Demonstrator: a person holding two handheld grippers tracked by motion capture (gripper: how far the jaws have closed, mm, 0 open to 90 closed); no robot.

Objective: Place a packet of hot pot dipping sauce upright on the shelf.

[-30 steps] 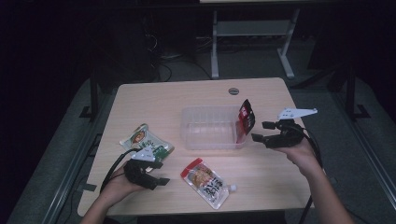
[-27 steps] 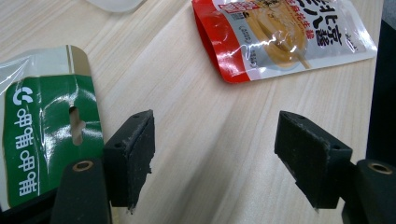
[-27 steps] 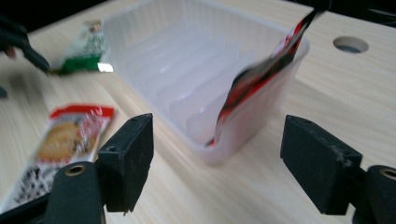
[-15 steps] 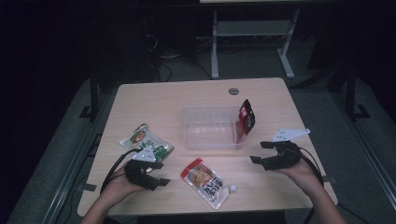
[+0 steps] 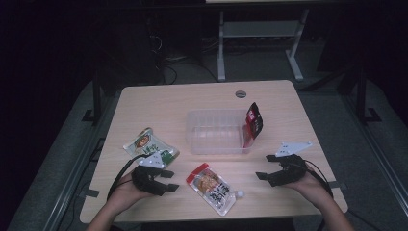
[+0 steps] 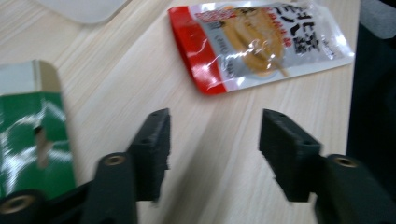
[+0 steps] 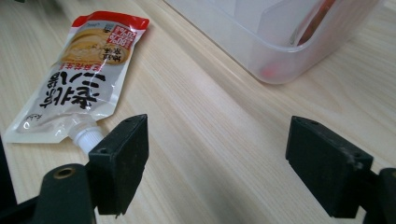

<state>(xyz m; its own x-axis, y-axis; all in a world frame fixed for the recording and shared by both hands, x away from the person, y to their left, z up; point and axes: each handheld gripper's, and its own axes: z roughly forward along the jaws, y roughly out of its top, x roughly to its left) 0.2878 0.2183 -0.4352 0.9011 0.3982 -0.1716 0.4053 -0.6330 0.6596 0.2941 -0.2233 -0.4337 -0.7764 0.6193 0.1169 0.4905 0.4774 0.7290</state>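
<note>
Spouted pouch (image 5: 213,188) with the red top lies flat on the table (image 5: 144,103) near the front edge, between the two grippers, touching neither. White cap points to the person's right, red end toward the bin. Right gripper (image 5: 267,173) sits low just right of it, jaws wide apart and empty, aimed at the cap end; in the right gripper view the pouch (image 7: 79,79) is ahead-left of the jaws, cap just beside the left one. Left gripper (image 5: 168,181) rests low on the other side, jaws spread, nothing between them; its view shows the pouch (image 6: 261,42) ahead and the green packet (image 6: 32,126) at its left.

Clear bin (image 5: 214,132) stands behind the pouch, mid-table, with a dark red packet (image 5: 253,122) upright at its right end. Green packet (image 5: 150,146) lies flat, left of the bin, just beyond the left gripper.

Step, as I read it: packing snacks into the bin, one in, reach for the pouch starting. Next move calls for sliding the right jaws in around the cap end, closing on a thin flat edge, then lifting over the bin wall.
</note>
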